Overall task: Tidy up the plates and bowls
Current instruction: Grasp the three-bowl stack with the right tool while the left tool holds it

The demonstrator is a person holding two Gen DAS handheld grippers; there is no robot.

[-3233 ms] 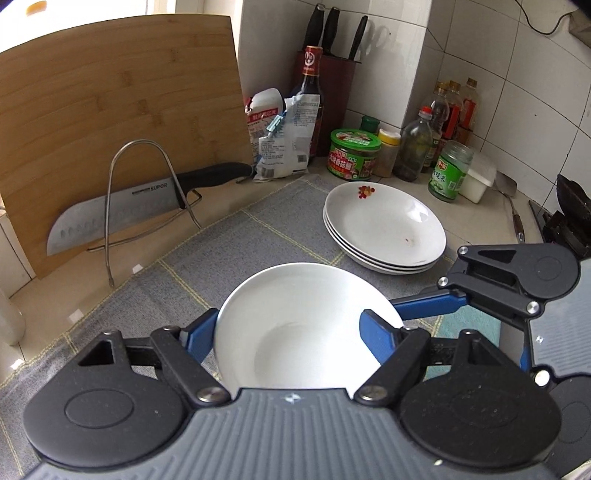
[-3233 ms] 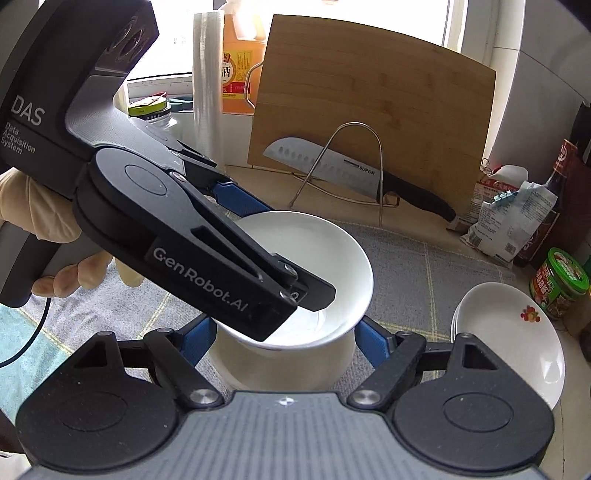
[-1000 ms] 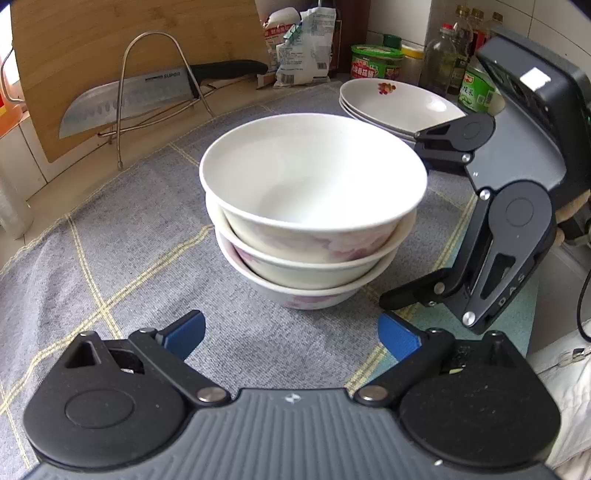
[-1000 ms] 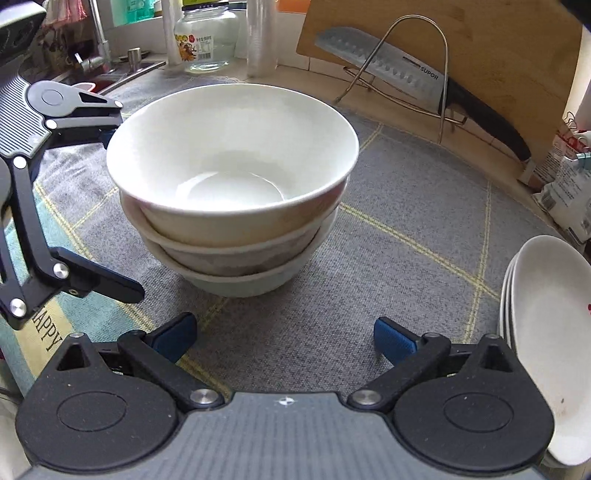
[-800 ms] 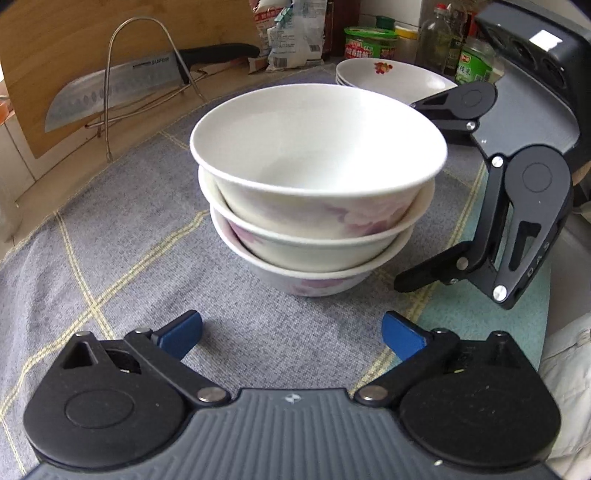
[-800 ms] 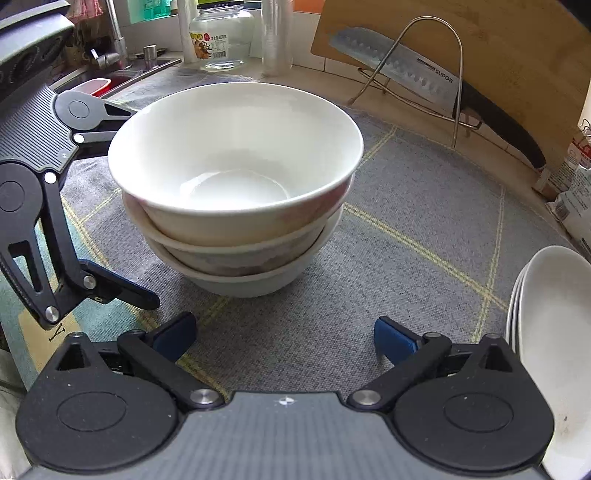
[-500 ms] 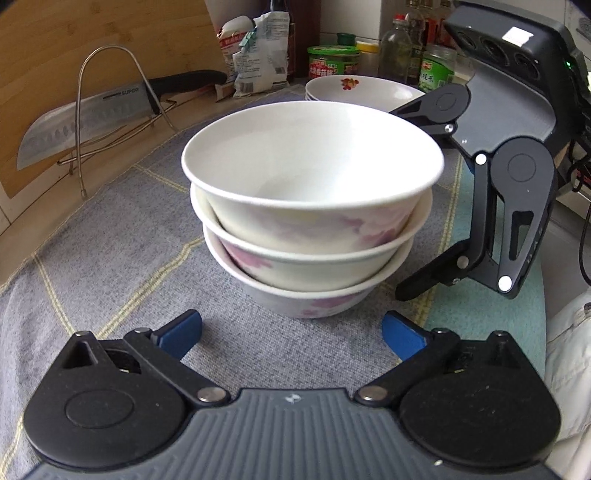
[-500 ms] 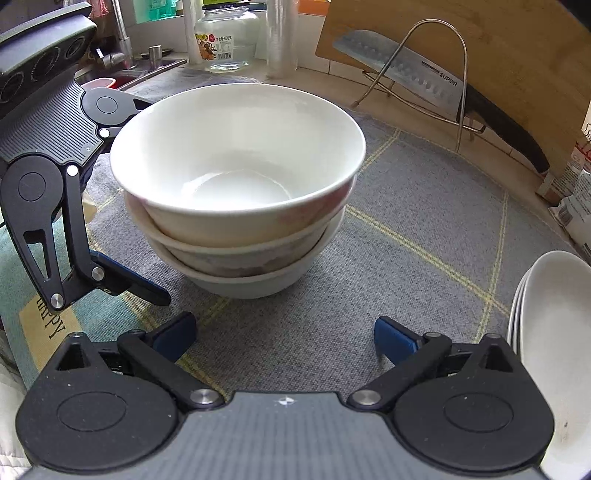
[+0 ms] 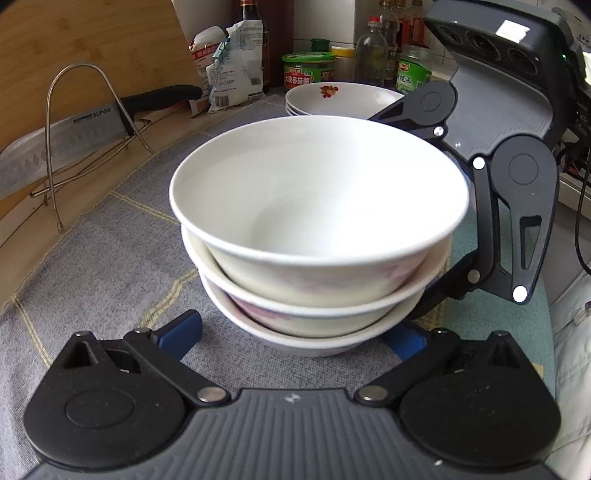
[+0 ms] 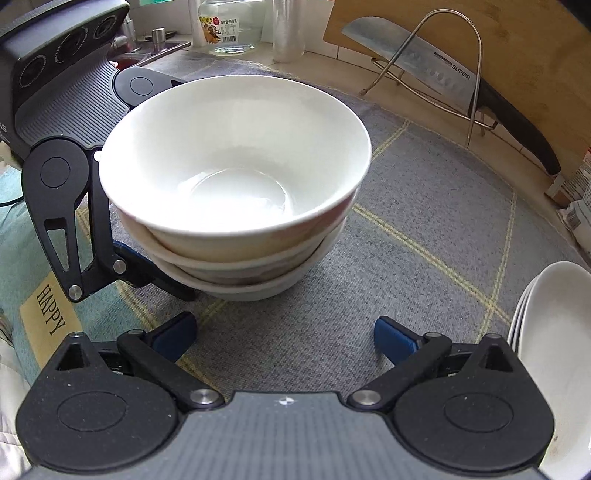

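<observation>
Three white bowls (image 9: 317, 221) with faint pink flowers stand nested on a grey mat (image 9: 110, 251). My left gripper (image 9: 291, 338) is open at its widest, low at the stack's near side, and its blue pads (image 9: 181, 332) flank the bottom bowl without pressing on it. In the right wrist view the same bowl stack (image 10: 236, 192) sits just ahead of my right gripper (image 10: 284, 336), which is open with only mat between its fingers. The two grippers face the stack from different sides. A pile of white plates (image 9: 343, 98) with a red motif rests farther back on the mat.
A cleaver (image 9: 55, 144) lies on a wire rack in front of a wooden cutting board (image 9: 92, 48). Jars, bottles and packets (image 9: 310, 70) line the tiled wall. A glass jar (image 10: 229, 26) and a sink edge lie beyond. The plate pile (image 10: 554, 350) is close to my right gripper.
The top bowl, held in my left gripper at first, now rests on the stack. My left gripper opened, sank and closed in until its pads flank the bottom bowl. The right barely moved.
</observation>
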